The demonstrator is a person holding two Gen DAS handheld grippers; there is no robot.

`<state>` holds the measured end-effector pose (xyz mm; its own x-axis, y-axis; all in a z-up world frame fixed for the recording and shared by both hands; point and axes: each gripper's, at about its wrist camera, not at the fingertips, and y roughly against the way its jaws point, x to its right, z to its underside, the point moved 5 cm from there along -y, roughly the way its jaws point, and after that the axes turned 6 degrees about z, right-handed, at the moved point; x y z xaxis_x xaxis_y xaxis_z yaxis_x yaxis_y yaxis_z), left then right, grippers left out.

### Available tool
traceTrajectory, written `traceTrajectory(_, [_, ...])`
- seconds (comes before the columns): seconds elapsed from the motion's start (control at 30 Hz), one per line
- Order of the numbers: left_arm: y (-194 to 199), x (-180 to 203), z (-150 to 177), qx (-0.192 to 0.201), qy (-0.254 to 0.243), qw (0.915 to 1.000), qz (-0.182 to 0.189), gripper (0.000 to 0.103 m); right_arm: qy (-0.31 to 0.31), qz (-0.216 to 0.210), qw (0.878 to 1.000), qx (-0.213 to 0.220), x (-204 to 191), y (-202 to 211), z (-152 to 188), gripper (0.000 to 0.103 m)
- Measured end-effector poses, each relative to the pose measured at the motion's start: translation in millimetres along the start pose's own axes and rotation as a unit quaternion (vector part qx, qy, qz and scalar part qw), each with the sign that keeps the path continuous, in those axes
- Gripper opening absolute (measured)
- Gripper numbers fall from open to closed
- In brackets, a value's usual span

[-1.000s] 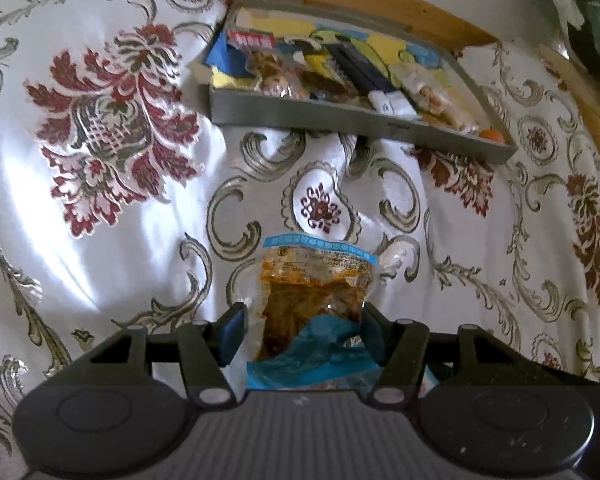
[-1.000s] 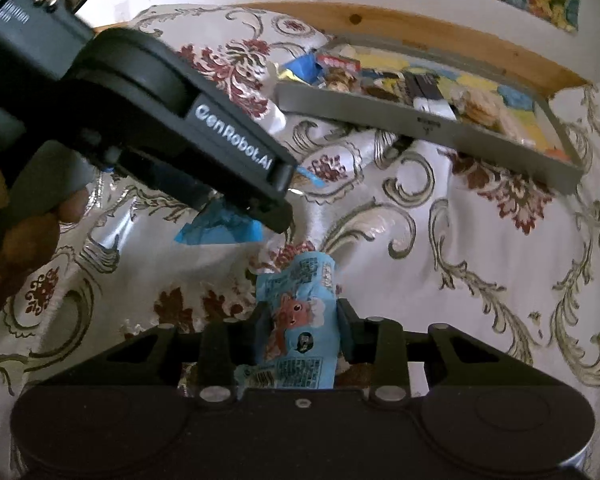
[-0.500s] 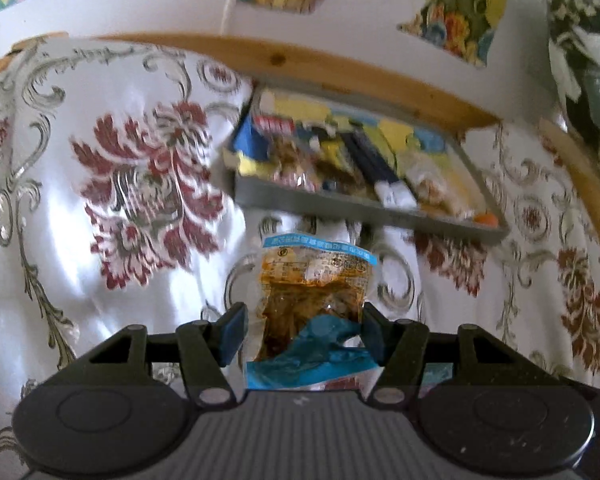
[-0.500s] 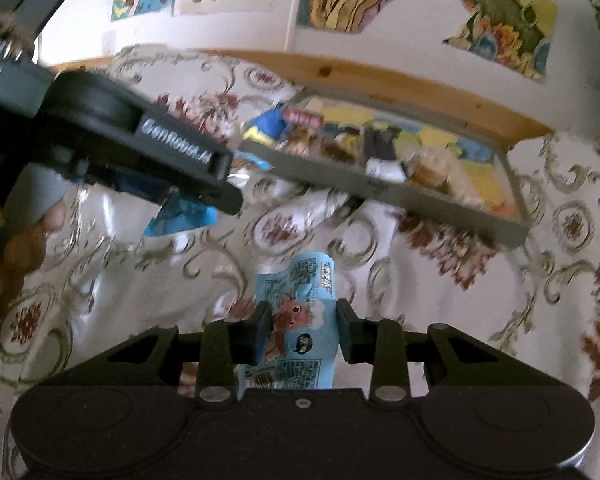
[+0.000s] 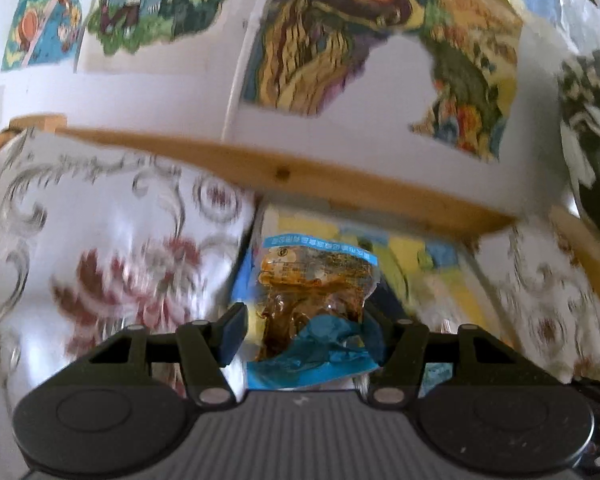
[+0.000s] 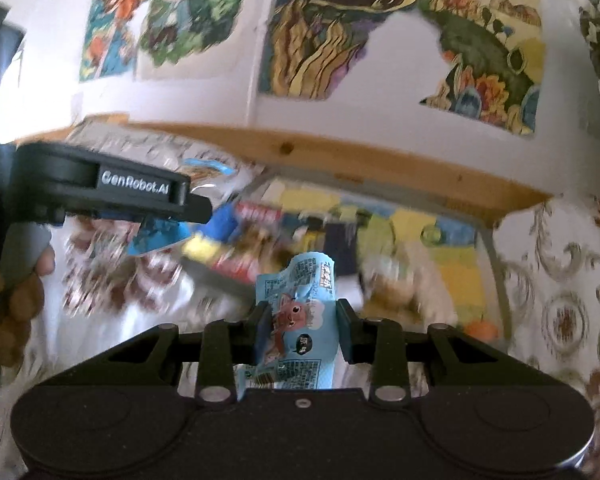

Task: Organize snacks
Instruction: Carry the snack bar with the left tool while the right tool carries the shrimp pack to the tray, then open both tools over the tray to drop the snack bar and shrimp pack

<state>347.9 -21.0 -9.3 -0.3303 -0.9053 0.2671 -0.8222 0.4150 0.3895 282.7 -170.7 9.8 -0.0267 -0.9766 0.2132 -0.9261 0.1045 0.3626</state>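
Observation:
My left gripper point(image 5: 305, 330) is shut on a clear snack packet point(image 5: 314, 288) with brown contents and blue trim, held up in front of the grey tray point(image 5: 480, 276). My right gripper point(image 6: 305, 330) is shut on a light blue snack packet point(image 6: 300, 316) with a cartoon figure. Behind it lies the grey tray point(image 6: 494, 264), filled with several mixed snack packs. In the right wrist view the left gripper's black body point(image 6: 112, 192) hangs at the left with its packet's blue edge point(image 6: 158, 236) below it, close to the tray's left end. The view is blurred by motion.
The tray rests on a white cloth with red and gold floral patterns point(image 5: 112, 264). A wooden rail point(image 5: 300, 184) runs behind it, below a white wall with colourful pictures point(image 6: 332, 40). A person's hand point(image 6: 16, 300) holds the left gripper. A small orange object point(image 6: 482, 328) lies in the tray's near right corner.
Both grippers have tilted upward and moved toward the tray, so the wall now fills the upper view. Each packet stays gripped. The left gripper has come nearer the tray's left end.

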Motion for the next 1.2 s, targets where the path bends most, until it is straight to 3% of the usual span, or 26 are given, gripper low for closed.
traceTrajectory(0.07, [-12, -3, -10, 0.017, 0.015, 0.9997, 0.003, 0.064, -0.031, -0.008, 0.999, -0.004, 8, -15, -14, 0.036])
traceTrajectory(0.17, [-30, -11, -18, 0.017, 0.079, 0.9956, 0.047, 0.064, -0.067, -0.014, 0.998, -0.01, 14, -38, -32, 0.036])
traceTrajectory(0.3, [-49, -20, -15, 0.021, 0.067, 0.9964, 0.048, 0.064, -0.05, -0.001, 0.999, 0.007, 10, -59, -49, 0.036])
traceTrajectory(0.5, [-71, -42, -8, 0.019, 0.098, 0.9934, 0.056, 0.064, -0.049, 0.004, 0.999, -0.004, 4, -96, -53, 0.036])
traceTrajectory(0.6, [-79, -50, -3, 0.02, 0.134, 0.9867, 0.09, 0.064, -0.039, 0.006, 0.999, -0.009, 0, -108, -49, 0.036])
traceTrajectory(0.73, [-91, -45, 0, 0.021, 0.12, 0.9875, 0.1, 0.064, -0.025, 0.01, 1.0, -0.015, -2, -120, -42, 0.036])
traceTrajectory(0.9, [-104, -40, 11, 0.002, 0.095, 0.9918, 0.085, 0.064, -0.012, 0.017, 1.0, -0.021, -2, -130, -34, 0.037])
traceTrajectory(1.2, [-112, -42, 18, -0.023, 0.105, 0.9903, 0.088, 0.066, -0.012, 0.019, 0.999, -0.033, -2, -139, -28, 0.04])
